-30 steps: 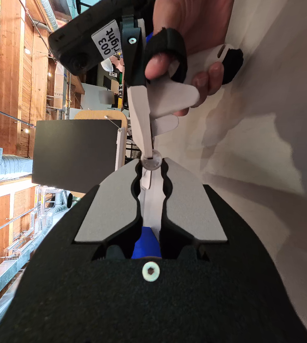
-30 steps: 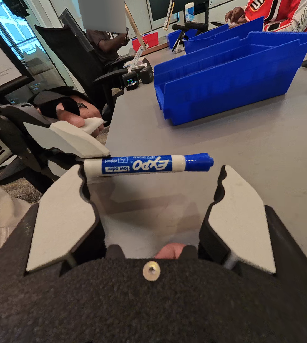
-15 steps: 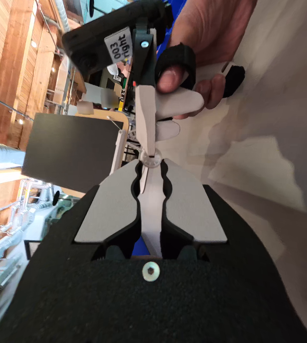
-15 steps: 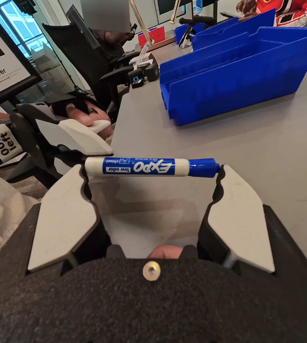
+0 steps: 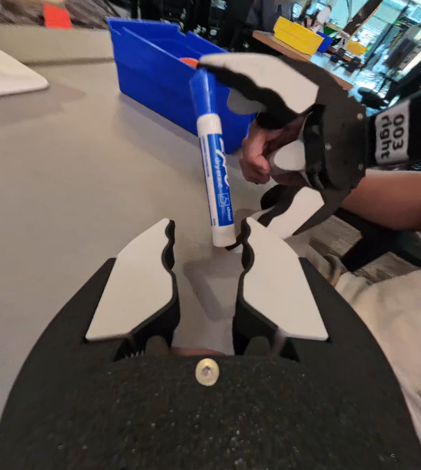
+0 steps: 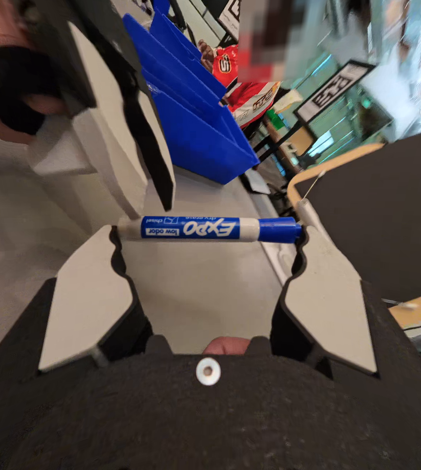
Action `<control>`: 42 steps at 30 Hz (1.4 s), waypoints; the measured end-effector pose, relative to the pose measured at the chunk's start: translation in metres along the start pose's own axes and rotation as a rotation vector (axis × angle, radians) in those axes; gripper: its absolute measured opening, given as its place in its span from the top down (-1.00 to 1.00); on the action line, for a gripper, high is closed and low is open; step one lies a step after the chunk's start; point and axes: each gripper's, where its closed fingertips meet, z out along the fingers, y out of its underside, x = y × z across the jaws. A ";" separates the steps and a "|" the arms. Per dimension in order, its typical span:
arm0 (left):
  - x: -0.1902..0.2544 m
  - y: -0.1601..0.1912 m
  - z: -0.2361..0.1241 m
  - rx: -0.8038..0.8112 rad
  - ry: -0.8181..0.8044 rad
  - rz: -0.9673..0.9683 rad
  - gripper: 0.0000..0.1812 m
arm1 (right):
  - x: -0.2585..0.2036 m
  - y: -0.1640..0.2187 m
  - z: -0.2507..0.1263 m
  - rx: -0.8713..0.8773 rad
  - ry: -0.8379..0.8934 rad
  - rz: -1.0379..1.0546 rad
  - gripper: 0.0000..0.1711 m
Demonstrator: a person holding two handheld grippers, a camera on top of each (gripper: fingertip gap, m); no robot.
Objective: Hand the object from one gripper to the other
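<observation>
Right wrist view showed the right gripper (image 6: 208, 232) clamped endwise on the marker (image 6: 191, 228), one fingertip at the white butt, the other at the blue cap. Left wrist view alone showed the left gripper (image 5: 207, 223) with fingers parted and empty, the marker (image 5: 213, 162) just beyond its right fingertip, above the grey table (image 5: 64, 165) near a blue bin (image 5: 158, 76). Half a second earlier, the left gripper clamped the butt and the right stood unclosed.

Blue printed label on dry-erase marker (image 6: 191, 229), spanning both fingertips. White lettered sticker (image 5: 391, 138) on right gripper (image 5: 217, 155) housing, beyond the right finger.
</observation>
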 end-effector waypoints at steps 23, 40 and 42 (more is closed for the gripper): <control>-0.027 -0.001 -0.015 -0.018 -0.187 0.183 0.79 | -0.034 0.009 0.001 0.049 -0.541 0.959 0.10; -0.029 0.025 -0.006 -0.290 -0.400 0.807 0.79 | -0.029 0.001 -0.001 0.104 -0.731 1.278 0.60; -0.029 0.026 -0.005 -0.313 -0.432 0.905 0.78 | -0.033 0.007 -0.002 0.070 -0.755 1.257 0.78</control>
